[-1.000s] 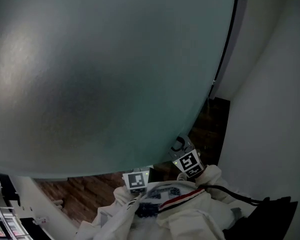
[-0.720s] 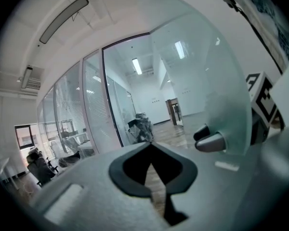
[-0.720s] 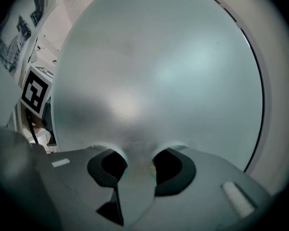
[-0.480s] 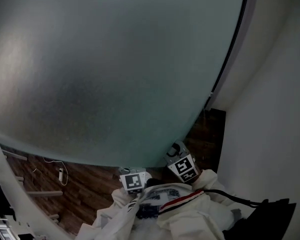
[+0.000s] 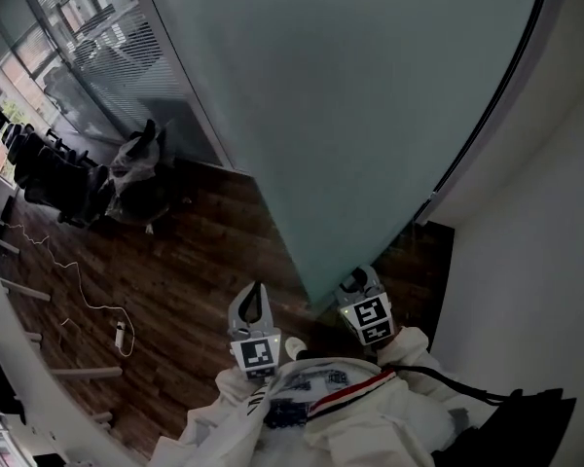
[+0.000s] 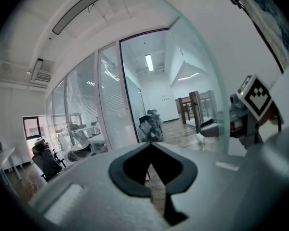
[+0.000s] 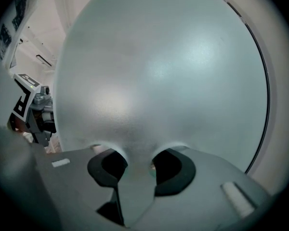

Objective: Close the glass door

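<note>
Swung rightward, glass door point(image 5: 370, 115) sits clamped in right gripper point(image 5: 356, 282) jaws; left gripper point(image 5: 250, 306) jaws closed.

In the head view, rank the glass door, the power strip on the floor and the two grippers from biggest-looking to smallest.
1. glass door, by far the largest.
2. left gripper and right gripper: about alike, so I won't rank them.
3. power strip: smallest, though it lies farther from the camera.

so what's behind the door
Nothing shows through the door: it is frosted and covers whatever is behind. Only past its left edge do wood floor and dark chairs show.
</note>
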